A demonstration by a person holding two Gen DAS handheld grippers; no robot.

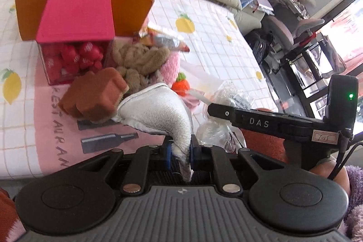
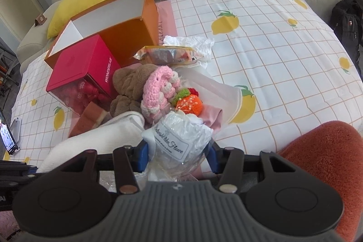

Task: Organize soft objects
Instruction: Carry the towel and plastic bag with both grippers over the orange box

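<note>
My left gripper (image 1: 180, 152) is shut on the lower corner of a white fleecy cloth (image 1: 158, 115), which hangs lifted above the lemon-print sheet (image 1: 215, 37); the same cloth (image 2: 102, 137) shows in the right wrist view. My right gripper (image 2: 178, 157) is shut on the clear-wrapped stem of a crochet bouquet (image 2: 179, 144) with pink (image 2: 158, 90) and orange (image 2: 190, 103) knitted flowers. From the left wrist view the right gripper (image 1: 261, 121) is to the right of the cloth. Behind lie a brown plush toy (image 1: 138, 58) and a brown sponge block (image 1: 95, 94).
An open orange box (image 2: 127, 33) stands at the back left, with a pink box of red sweets (image 2: 84, 67) against its front. A snack wrapper (image 2: 168, 55) and crumpled white plastic lie behind the plush. Pillows line the far edge. A phone (image 2: 8, 135) sits at the left; an orange-red cushion (image 2: 329, 151) at the right.
</note>
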